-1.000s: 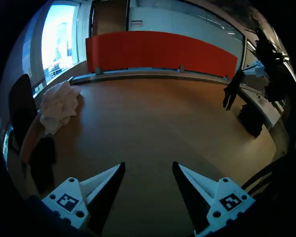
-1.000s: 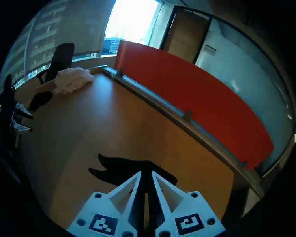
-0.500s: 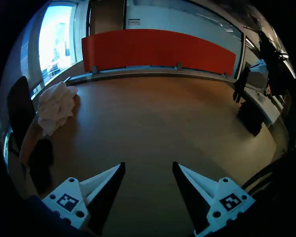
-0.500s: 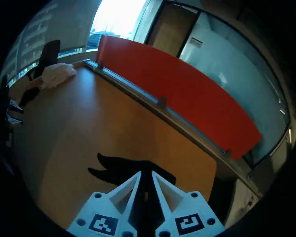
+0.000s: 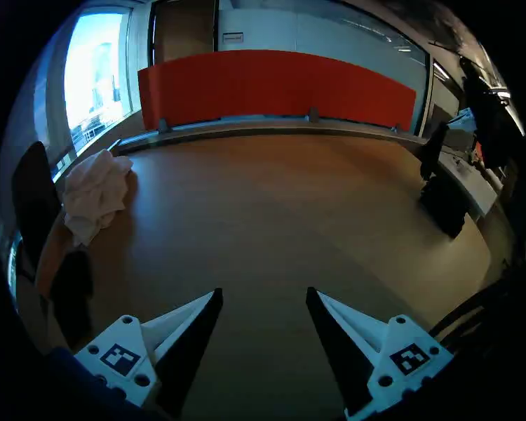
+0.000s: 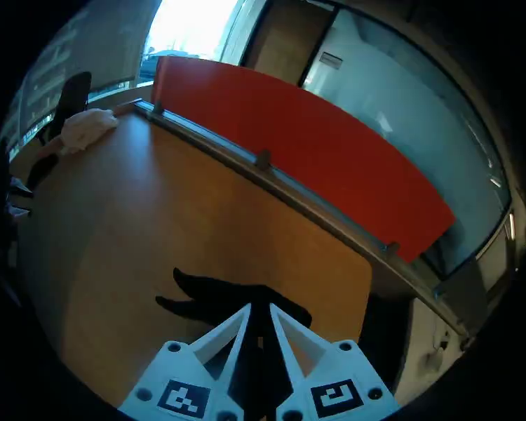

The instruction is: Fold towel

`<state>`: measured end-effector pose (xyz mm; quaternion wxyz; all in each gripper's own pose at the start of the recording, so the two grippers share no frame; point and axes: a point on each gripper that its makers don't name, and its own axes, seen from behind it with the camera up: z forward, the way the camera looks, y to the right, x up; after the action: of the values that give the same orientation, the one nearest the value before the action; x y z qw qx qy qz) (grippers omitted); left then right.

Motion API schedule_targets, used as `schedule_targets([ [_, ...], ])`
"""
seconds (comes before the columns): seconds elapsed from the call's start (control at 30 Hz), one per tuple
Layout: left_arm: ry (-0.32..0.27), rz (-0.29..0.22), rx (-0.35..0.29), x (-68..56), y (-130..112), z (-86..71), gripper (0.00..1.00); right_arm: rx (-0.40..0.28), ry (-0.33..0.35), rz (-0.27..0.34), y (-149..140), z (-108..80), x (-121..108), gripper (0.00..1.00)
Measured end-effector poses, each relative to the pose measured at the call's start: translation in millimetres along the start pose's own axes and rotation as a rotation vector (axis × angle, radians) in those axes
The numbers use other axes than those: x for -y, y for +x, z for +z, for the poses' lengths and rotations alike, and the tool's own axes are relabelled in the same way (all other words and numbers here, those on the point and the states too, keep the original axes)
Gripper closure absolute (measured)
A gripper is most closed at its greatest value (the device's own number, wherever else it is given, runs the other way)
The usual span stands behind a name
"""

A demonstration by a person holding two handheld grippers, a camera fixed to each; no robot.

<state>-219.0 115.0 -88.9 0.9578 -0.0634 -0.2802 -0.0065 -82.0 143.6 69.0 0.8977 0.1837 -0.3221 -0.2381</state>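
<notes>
– At nine o'clock in the left gripper view, what is that pale heap?

– That is the towel point(image 5: 93, 193), crumpled into a bundle near the edge of the wooden desk point(image 5: 277, 210), with a dark office chair point(image 5: 33, 189) just beside it. In the right gripper view it sits small at ten o'clock.

– And the two tools?

– At six o'clock the left gripper point(image 5: 263, 293) has its fingers spread wide apart, with nothing between them and bare desk ahead. In its own view, also at six o'clock, the right gripper point(image 6: 260, 309) has its fingers drawn together, and no cloth is visible between them. Behind the desk a red partition point(image 6: 298, 147) runs from eleven to three o'clock. Both grippers are well apart from the towel, so I judge the folding has not started.

– What could go wrong from here?

– The bundle lies close to the desk's edge, so a sideways nudge on arrival could push it off. No corner is visible, and pinching a random wad would likely give a lopsided fold. Unless the right fingers open first, they will only shove the cloth.
</notes>
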Motion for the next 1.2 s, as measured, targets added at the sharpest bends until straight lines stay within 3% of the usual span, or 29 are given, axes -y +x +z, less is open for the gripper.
schedule_targets([
  [0.57, -0.018, 0.026, -0.004, -12.8, 7, 2.1, 0.12, 0.05, 0.005, 0.07, -58, -23.5, -12, 0.97],
  [0.87, -0.026, 0.036, 0.0, -16.1, 6, 1.9, 0.12, 0.097, 0.017, 0.109, -101, -36.5, -2, 0.97],
  [1.2, -0.037, 0.045, 0.0, -20.7, 7, 2.0, 0.12, 0.124, 0.018, 0.134, -128, -48.0, 9, 0.97],
])
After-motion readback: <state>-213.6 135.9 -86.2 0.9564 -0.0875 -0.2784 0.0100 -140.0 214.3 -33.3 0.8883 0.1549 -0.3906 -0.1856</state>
